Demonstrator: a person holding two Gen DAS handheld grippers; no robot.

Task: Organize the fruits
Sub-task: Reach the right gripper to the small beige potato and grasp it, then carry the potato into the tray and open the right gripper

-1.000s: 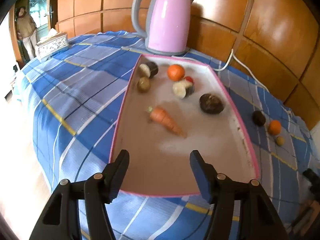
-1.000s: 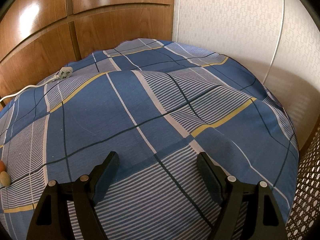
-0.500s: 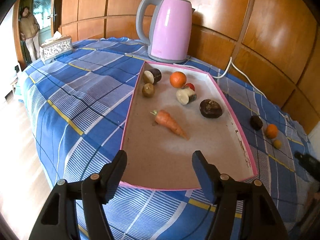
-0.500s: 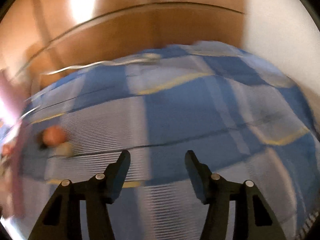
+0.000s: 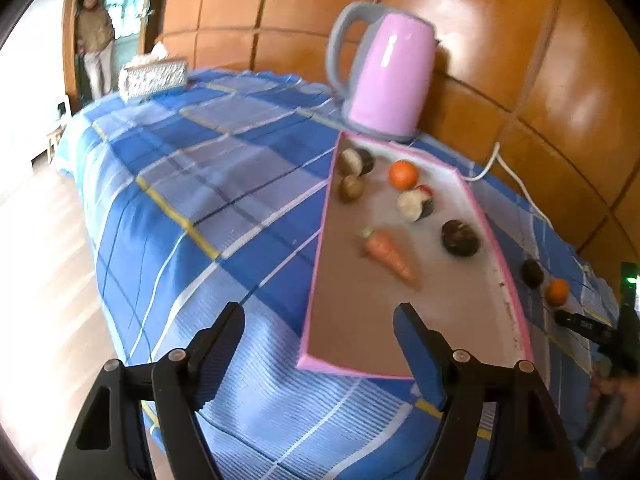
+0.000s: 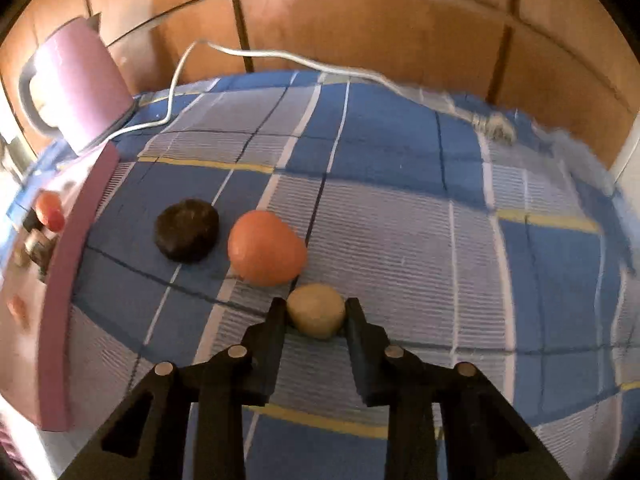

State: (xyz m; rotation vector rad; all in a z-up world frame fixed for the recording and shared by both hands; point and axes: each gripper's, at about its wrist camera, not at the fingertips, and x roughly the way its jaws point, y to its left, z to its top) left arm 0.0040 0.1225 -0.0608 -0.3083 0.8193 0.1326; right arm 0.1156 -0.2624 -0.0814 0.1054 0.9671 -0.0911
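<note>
**My right gripper grabs the little tan fruit**

From my left gripper (image 5: 318, 344): a blue checked cloth (image 5: 192, 200) covers the table, with shiny wood walls behind. A flat pink tray (image 5: 316, 264) holds a carrot (image 5: 388, 256), an orange (image 5: 403, 174) and dark round fruits. A pink kettle (image 5: 384, 88) stands behind it. My jaws have just been opening, with nothing between them.

From my right gripper (image 6: 316, 316): my jaws have just been closing, and both now touch a small round tan fruit (image 6: 316, 310) on the cloth. An orange fruit (image 6: 266, 254) lies just beside it, a dark one (image 6: 187, 235) next along.
</note>
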